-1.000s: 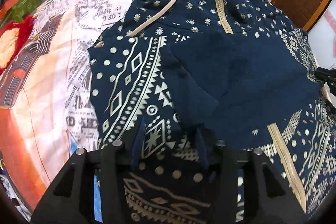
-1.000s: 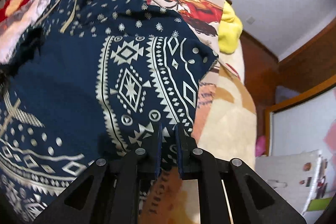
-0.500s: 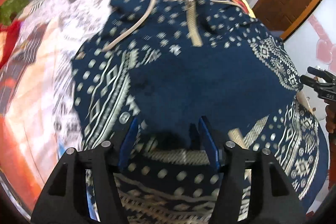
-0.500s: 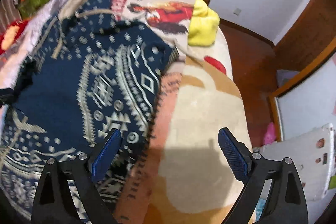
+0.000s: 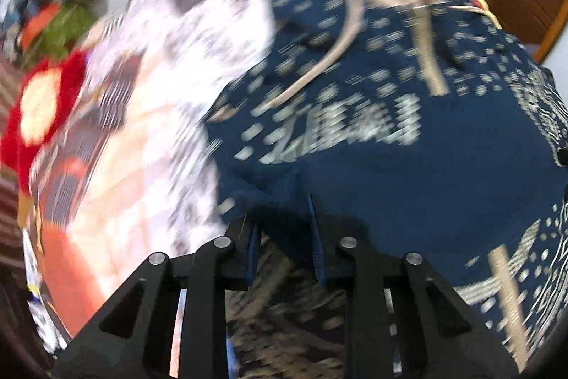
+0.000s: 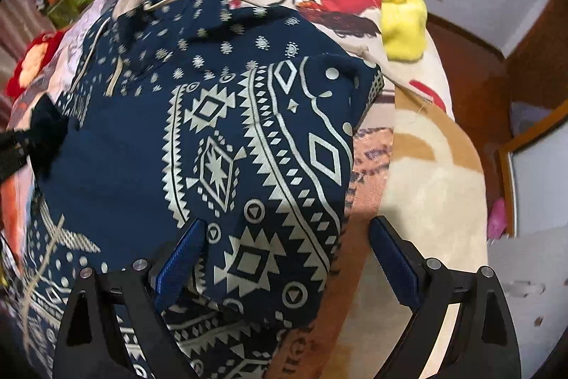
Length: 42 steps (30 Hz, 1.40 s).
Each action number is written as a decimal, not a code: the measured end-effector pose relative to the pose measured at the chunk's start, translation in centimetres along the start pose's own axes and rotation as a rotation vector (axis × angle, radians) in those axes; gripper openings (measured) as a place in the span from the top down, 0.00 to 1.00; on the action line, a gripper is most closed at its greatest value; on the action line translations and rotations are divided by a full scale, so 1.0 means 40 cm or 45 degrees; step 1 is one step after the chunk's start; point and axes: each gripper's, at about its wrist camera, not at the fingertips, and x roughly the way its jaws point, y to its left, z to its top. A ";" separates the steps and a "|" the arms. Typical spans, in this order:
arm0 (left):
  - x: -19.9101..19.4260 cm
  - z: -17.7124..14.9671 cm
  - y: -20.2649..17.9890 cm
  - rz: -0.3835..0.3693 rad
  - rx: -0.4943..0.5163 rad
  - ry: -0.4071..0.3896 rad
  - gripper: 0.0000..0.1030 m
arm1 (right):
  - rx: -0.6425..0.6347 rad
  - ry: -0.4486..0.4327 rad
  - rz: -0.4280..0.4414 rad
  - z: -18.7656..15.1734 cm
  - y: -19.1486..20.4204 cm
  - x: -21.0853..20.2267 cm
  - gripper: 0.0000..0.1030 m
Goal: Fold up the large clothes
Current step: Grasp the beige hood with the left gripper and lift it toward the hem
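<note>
A navy hoodie (image 5: 390,166) with a cream geometric print, beige hood lining and drawstrings lies spread on the bed. In the blurred left wrist view my left gripper (image 5: 284,237) has narrow jaws that are closing, with a bunched fold of the navy cloth between the pads. The cloth rises toward them. In the right wrist view the hoodie's folded sleeve (image 6: 248,148) lies flat. My right gripper (image 6: 287,258) hovers over its near edge, open wide and holding nothing. The left gripper (image 6: 10,148) shows at the left edge with dark cloth gathered at it.
The bed has a printed cover (image 5: 177,59) and a tan blanket (image 6: 433,173) to the right of the hoodie. A red plush (image 5: 35,102) and a green pile (image 5: 67,23) sit at the far left. A yellow cloth (image 6: 401,20) lies at the far edge, with wooden floor (image 6: 472,77) beyond.
My right gripper let go of the sleeve edge and opened wide. My left gripper widened, then narrowed onto a fold of the hoodie and swung, so its view is now blurred.
</note>
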 end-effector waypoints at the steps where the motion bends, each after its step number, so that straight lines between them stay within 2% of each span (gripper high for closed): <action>1: 0.013 -0.023 0.036 -0.017 -0.043 0.033 0.75 | -0.001 -0.001 0.001 -0.001 0.000 0.001 0.10; 3: 0.028 -0.061 0.071 -0.027 -0.079 0.066 0.75 | 0.012 0.001 0.009 -0.004 -0.003 0.003 0.10; 7: 0.020 -0.117 0.102 -0.008 -0.081 0.040 0.75 | 0.024 0.007 0.007 -0.008 -0.011 -0.003 0.10; 11: 0.024 -0.123 0.127 0.099 -0.068 0.082 0.75 | 0.012 0.020 -0.022 -0.020 -0.022 -0.024 0.10; 14: -0.012 -0.110 0.144 0.117 -0.030 0.055 0.75 | 0.002 0.011 -0.092 -0.022 -0.038 -0.057 0.10; 17: -0.075 -0.071 0.141 0.120 0.016 -0.031 0.73 | -0.005 -0.037 -0.127 -0.005 -0.057 -0.110 0.10; 19: -0.119 -0.029 0.134 0.121 0.037 -0.093 0.61 | 0.005 -0.080 -0.120 0.015 -0.063 -0.145 0.10; 22: -0.168 0.036 0.120 0.110 0.041 -0.191 0.43 | 0.030 -0.170 -0.061 0.069 -0.061 -0.205 0.10; 25: -0.194 0.130 0.104 0.077 0.031 -0.273 0.37 | 0.038 -0.251 0.004 0.141 -0.039 -0.243 0.09; 30: -0.203 0.232 0.088 0.033 -0.014 -0.342 0.26 | 0.016 -0.340 0.108 0.278 0.026 -0.250 0.08; 33: -0.174 0.286 0.087 0.016 -0.050 -0.348 0.20 | 0.029 -0.360 0.173 0.359 0.057 -0.222 0.08; 37: -0.093 0.356 0.096 0.012 -0.098 -0.307 0.20 | 0.093 -0.328 0.256 0.460 0.082 -0.137 0.06; 42: 0.034 0.424 0.122 -0.069 -0.206 -0.214 0.20 | 0.179 -0.158 0.339 0.568 0.104 0.033 0.06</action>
